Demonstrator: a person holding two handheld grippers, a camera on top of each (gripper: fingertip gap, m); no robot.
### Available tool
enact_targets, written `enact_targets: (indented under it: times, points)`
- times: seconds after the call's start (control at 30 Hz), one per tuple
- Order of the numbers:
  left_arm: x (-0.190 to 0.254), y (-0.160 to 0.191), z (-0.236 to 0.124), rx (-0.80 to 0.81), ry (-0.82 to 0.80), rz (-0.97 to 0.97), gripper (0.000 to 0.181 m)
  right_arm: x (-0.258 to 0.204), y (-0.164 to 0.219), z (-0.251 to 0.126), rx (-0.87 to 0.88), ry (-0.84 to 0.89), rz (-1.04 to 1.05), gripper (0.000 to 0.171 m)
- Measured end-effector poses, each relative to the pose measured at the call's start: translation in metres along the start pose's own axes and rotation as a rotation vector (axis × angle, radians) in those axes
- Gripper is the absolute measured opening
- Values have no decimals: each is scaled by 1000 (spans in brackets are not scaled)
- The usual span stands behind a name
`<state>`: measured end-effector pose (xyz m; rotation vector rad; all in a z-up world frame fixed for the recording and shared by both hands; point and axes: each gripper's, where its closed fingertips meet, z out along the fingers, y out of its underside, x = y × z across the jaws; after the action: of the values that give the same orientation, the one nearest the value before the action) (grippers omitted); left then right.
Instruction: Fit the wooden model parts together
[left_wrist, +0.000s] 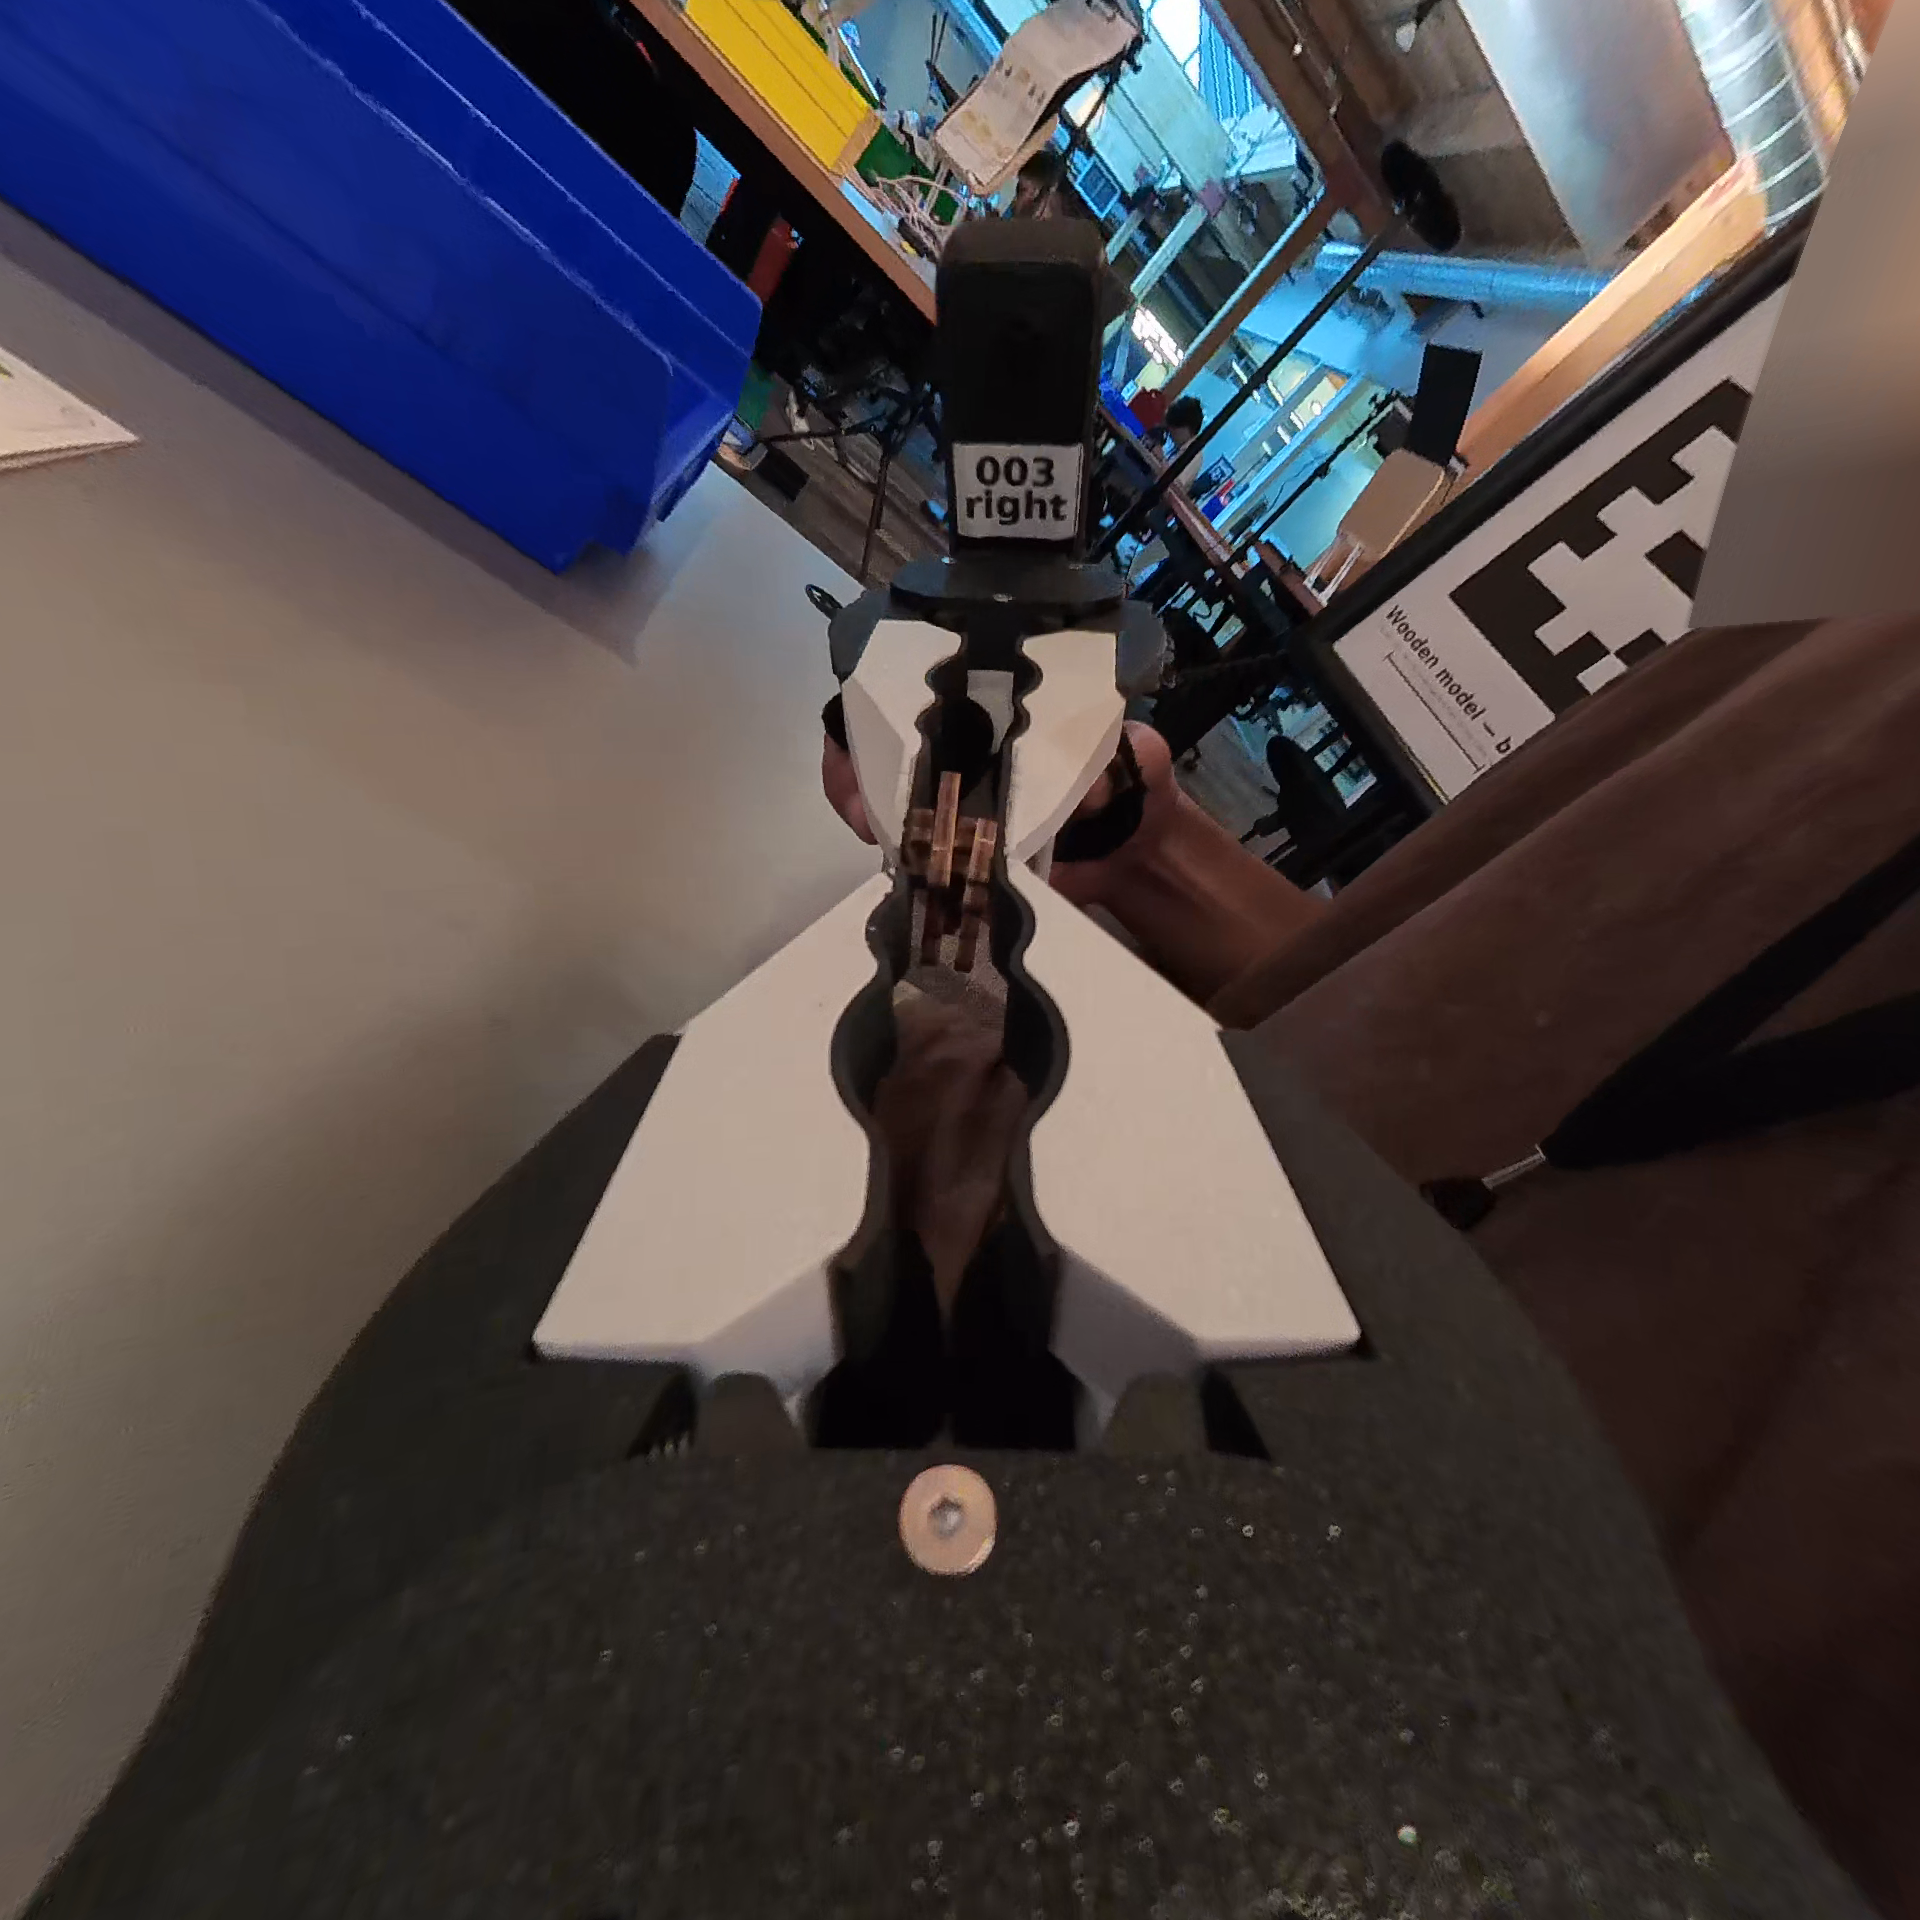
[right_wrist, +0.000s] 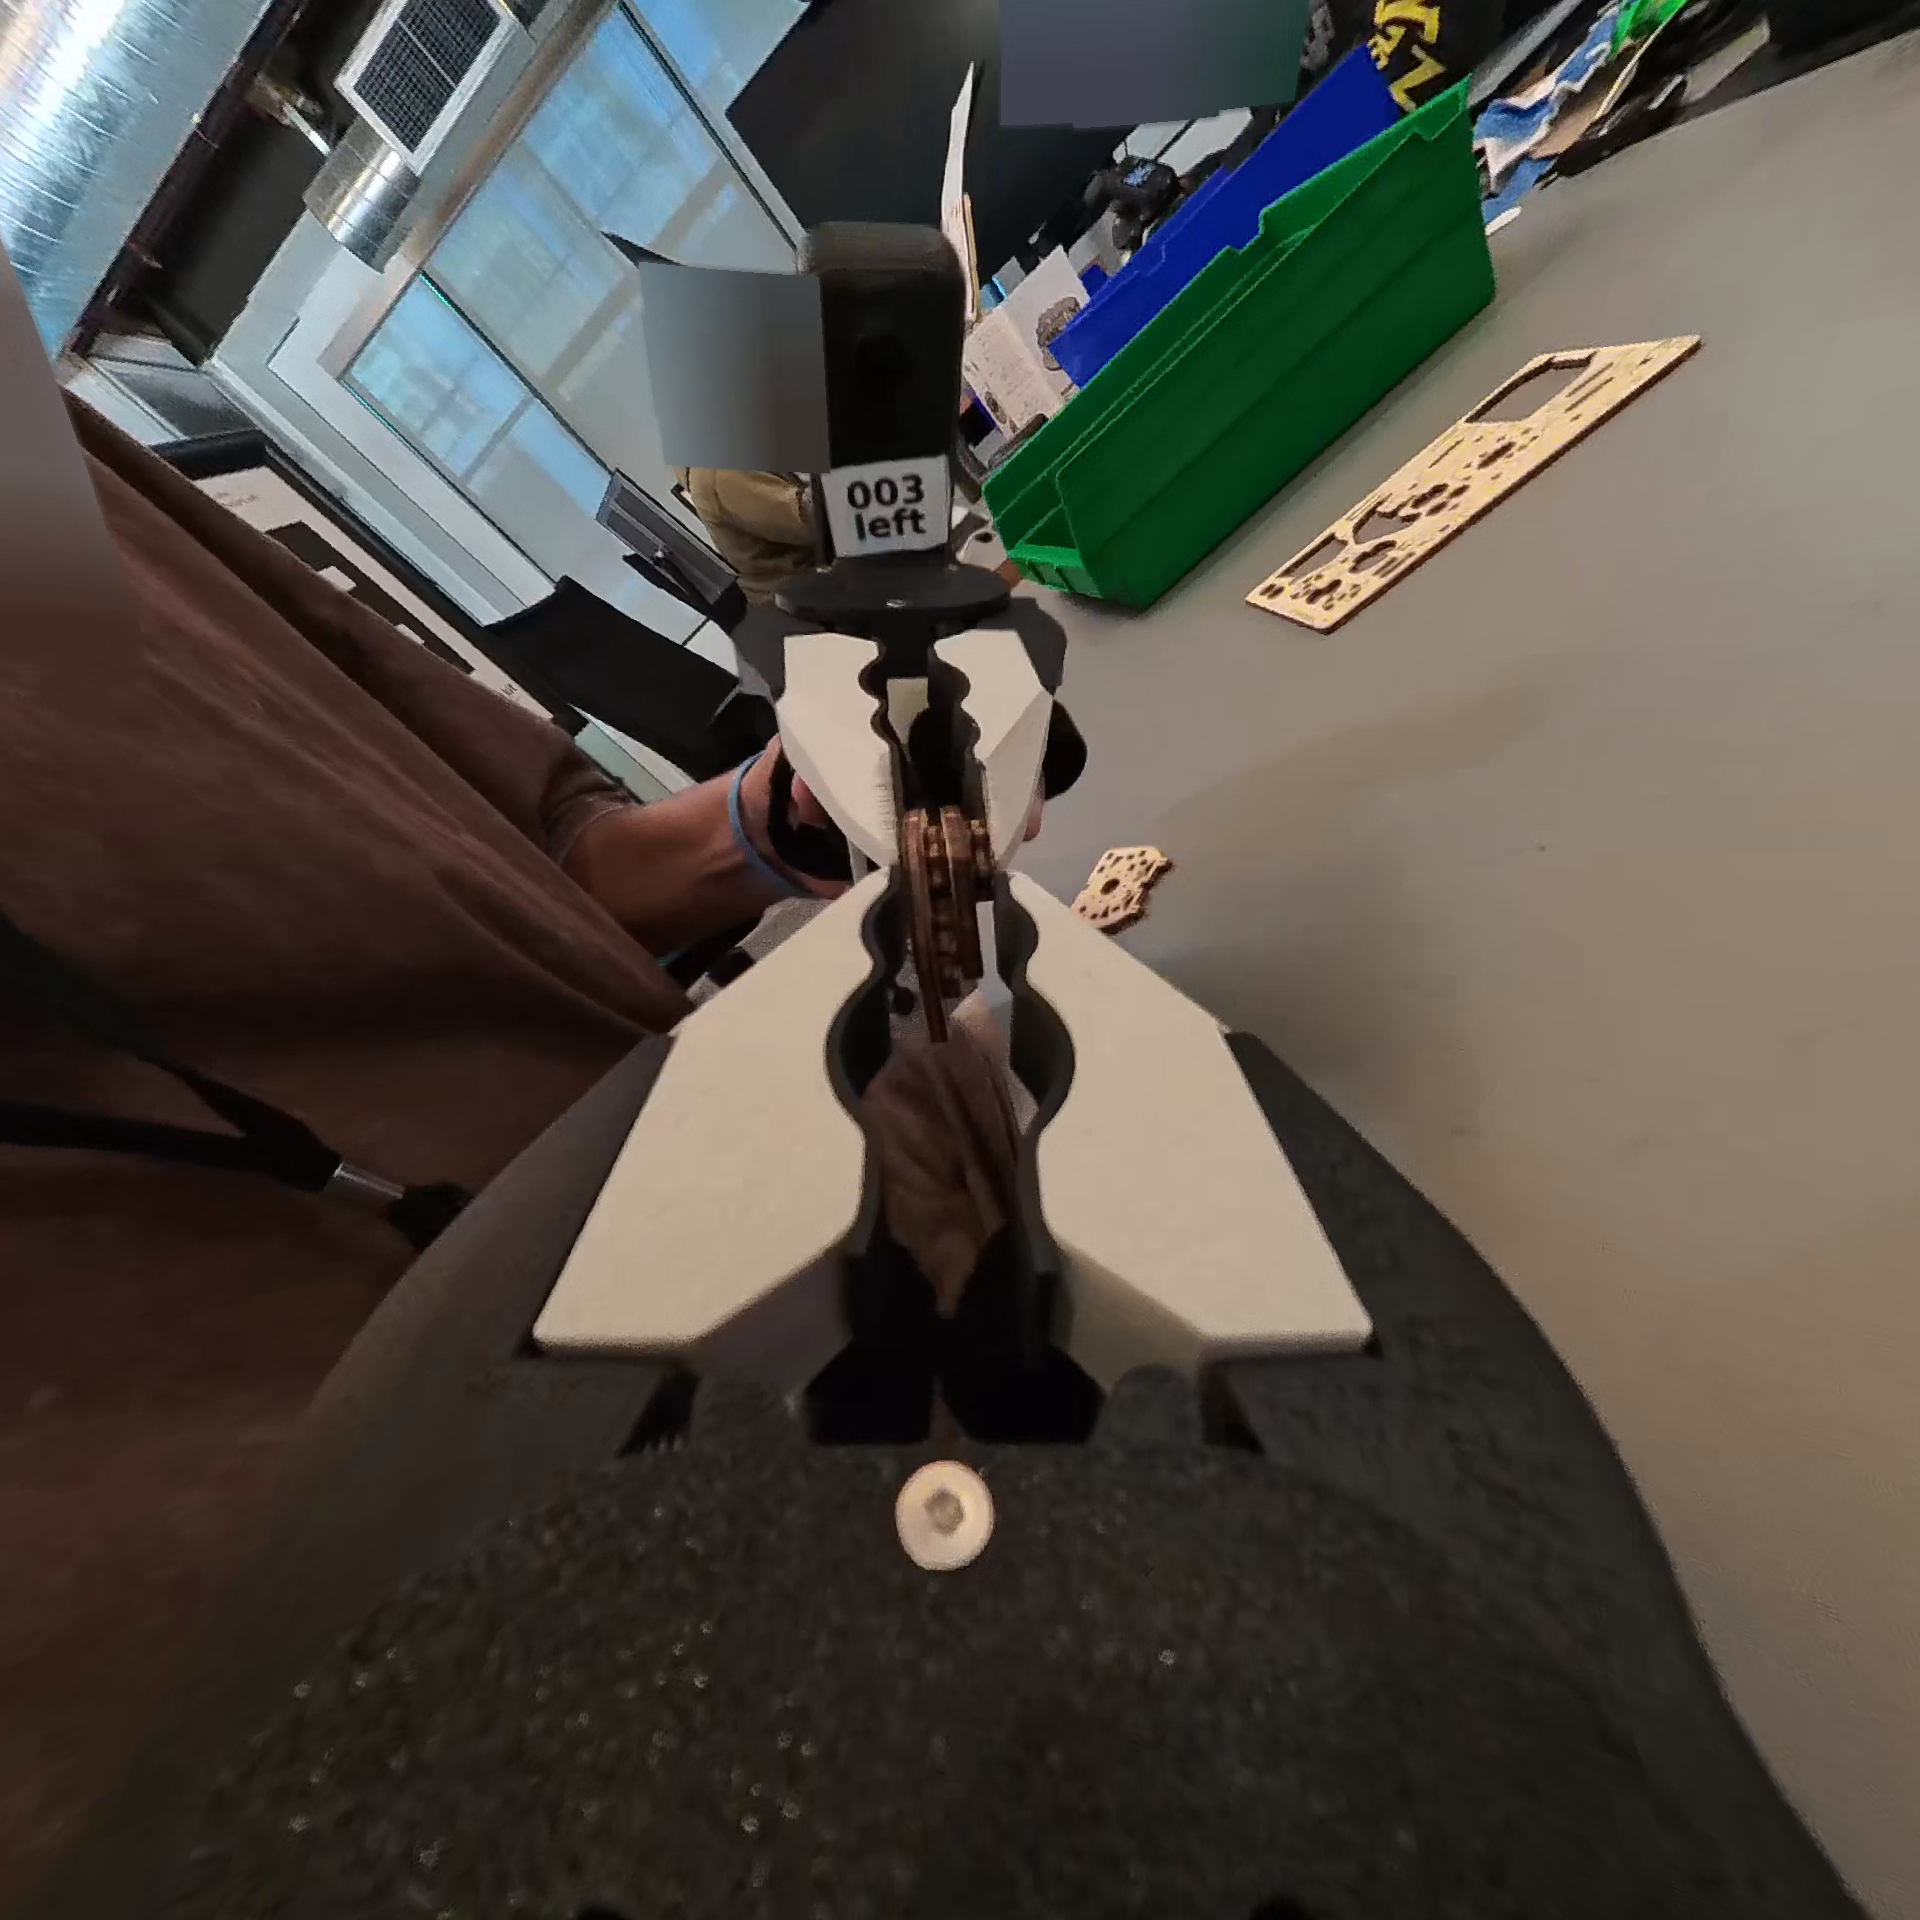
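Held in the air between two facing tools: a small wooden model (right_wrist: 940, 914), several thin brown laser-cut layers stacked edge-on, with a row of small holes showing along one layer. Left tool (left_wrist: 943, 925) pinching the wooden model from the near side in the left wrist view; right tool (right_wrist: 940, 935) pinching the same piece from the opposite end, tips of both tools almost touching. White fingers (left_wrist: 748, 1122) narrowed around the wood on each tool, dark wavy pads inside.

Just behind, a hand (left_wrist: 1127, 821) wrapped around the right tool's grip, and a brown sleeve (right_wrist: 260, 831) filling one side of both views.

On the grey desk (right_wrist: 1507, 935) below, a small loose wooden part (right_wrist: 1122, 883) with holes, close beside the tools. Farther off, a flat wooden sheet (right_wrist: 1455, 488) with cut-out shapes, lying apart from the rest.

Beyond it, a green bin (right_wrist: 1247, 436) and a blue bin (left_wrist: 364, 260); contents cannot be told. A white paper sheet (left_wrist: 42, 416) at the desk's edge.
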<state>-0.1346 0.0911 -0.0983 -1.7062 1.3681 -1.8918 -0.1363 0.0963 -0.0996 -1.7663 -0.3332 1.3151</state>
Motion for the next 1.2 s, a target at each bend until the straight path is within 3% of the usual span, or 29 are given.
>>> enact_targets:
  times: [0.53, 0.77, 0.93, 1.1, 1.2]
  points:
    - [-5, 1, 4, -93, -13, 32, 12, 5, 0, -4, 1, 24, 15, 15]
    - [-11, -10, -1, -36, -46, 4, 18, 11, -9, -9, 47, 66, -1, 15]
    - [-34, -9, -52, -43, -277, 73, 28, 24, -20, -22, 88, 171, -61, 14]
    - [-55, 40, -128, -241, -600, 141, 33, 26, -22, -23, 110, 188, -25, 14]
    - [-57, 72, -148, -296, -706, 111, 39, 23, -24, -19, 136, 178, -8, 14]
